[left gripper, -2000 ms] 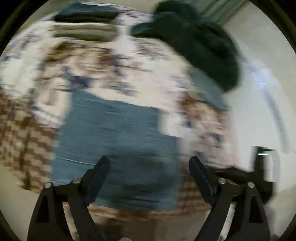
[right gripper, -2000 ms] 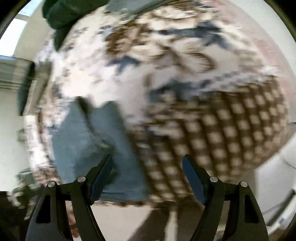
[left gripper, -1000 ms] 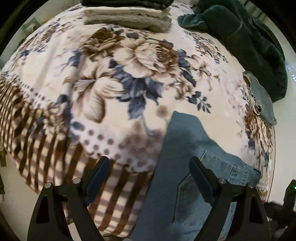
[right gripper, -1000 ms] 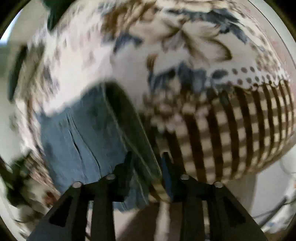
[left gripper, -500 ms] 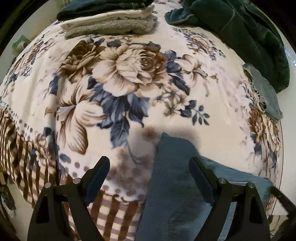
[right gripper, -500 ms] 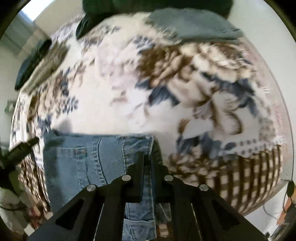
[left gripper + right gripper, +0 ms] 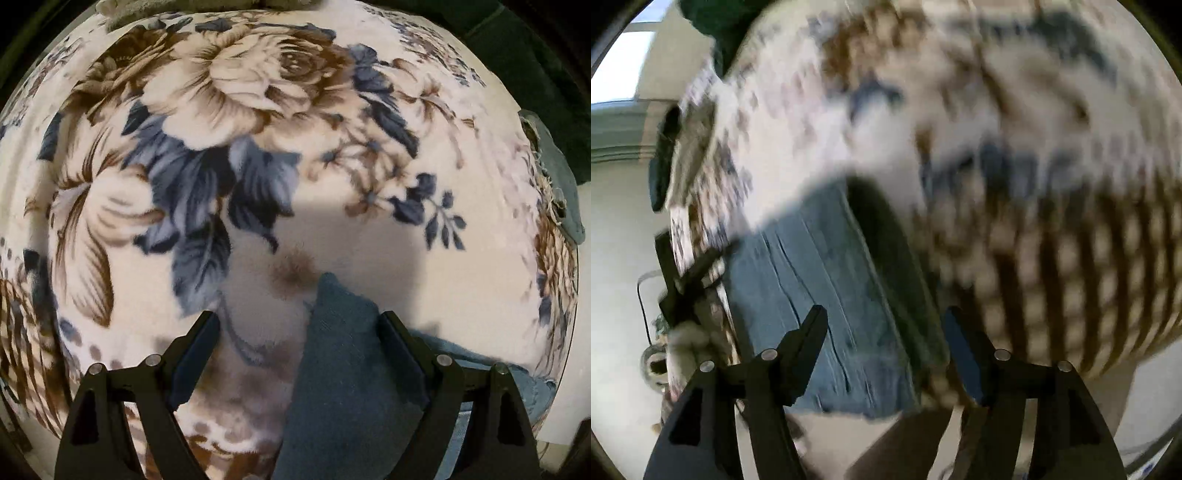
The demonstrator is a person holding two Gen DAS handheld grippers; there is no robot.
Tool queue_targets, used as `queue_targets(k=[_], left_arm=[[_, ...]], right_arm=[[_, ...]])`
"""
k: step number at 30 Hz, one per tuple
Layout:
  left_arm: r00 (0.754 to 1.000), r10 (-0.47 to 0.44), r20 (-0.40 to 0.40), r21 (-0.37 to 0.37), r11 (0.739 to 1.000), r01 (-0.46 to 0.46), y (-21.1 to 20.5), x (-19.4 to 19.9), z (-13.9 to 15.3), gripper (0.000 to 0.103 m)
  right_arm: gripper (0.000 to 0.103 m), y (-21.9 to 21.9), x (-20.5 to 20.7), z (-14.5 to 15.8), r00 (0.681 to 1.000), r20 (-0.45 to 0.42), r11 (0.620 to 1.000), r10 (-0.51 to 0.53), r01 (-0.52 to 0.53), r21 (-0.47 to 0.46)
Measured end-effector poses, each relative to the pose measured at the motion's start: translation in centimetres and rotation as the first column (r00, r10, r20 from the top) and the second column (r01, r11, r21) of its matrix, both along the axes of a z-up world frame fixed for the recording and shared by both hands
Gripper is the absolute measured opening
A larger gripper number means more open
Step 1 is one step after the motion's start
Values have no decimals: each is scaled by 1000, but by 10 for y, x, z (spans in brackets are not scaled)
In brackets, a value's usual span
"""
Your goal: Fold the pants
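Observation:
The blue denim pants (image 7: 347, 373) lie folded on a floral blanket (image 7: 258, 110). In the left wrist view a folded corner of them points up between the fingers, close to the right finger (image 7: 400, 354). My left gripper (image 7: 299, 332) is open and low over the blanket. In the blurred right wrist view the pants (image 7: 820, 295) lie as a folded stack at the blanket's edge. My right gripper (image 7: 886, 328) is open just above their near end, holding nothing.
Dark green clothing (image 7: 535, 74) is heaped at the far right of the blanket, with a small grey-green folded piece (image 7: 557, 177) beside it. Folded towels (image 7: 147, 7) sit at the far edge. The blanket's brown checked border (image 7: 1071, 277) hangs over the near edge.
My right gripper has let go of the pants and opened, swinging back over the folded stack. My left gripper has moved lower and closer to the pants' corner.

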State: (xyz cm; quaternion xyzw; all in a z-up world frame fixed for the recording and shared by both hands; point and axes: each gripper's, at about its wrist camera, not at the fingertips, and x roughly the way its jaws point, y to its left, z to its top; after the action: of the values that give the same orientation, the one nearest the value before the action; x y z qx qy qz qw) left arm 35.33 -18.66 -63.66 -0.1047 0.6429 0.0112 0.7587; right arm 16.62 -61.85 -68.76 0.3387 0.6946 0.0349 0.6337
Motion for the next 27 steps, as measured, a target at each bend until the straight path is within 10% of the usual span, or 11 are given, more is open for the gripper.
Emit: queue_targets(k=[3, 4, 6, 13, 18, 21, 24, 27], left_arm=[[999, -10, 33, 10, 1000, 10, -1, -6, 15, 87], [999, -7, 42, 5, 1000, 7, 0, -8, 21, 87], [998, 1, 65, 13, 1000, -2, 2, -16, 34, 87], [993, 16, 113, 31, 999, -20, 17, -44, 59, 87], [996, 35, 85, -3, 999, -35, 17, -46, 48, 87], [996, 63, 69, 6, 998, -63, 16, -43, 39, 87], [995, 77, 68, -26, 997, -76, 20, -34, 33, 87], [994, 68, 82, -20, 998, -67, 20, -26, 34, 87]], right_arm=[[56, 19, -20, -12, 1000, -25, 1000, 12, -11, 16], [22, 27, -24, -14, 999, -27, 1000, 28, -28, -11], [11, 37, -28, -6, 999, 1, 995, 34, -34, -91], [7, 39, -28, 81, 972, 221, 954, 84, -15, -299], [7, 14, -19, 64, 980, 135, 928, 143, -86, -361], [10, 10, -7, 20, 986, -7, 959, 169, -166, -230], [26, 3, 9, 27, 991, 54, 969, 119, -105, -223], [85, -6, 35, 36, 985, 172, 983, 30, 2, -181]])
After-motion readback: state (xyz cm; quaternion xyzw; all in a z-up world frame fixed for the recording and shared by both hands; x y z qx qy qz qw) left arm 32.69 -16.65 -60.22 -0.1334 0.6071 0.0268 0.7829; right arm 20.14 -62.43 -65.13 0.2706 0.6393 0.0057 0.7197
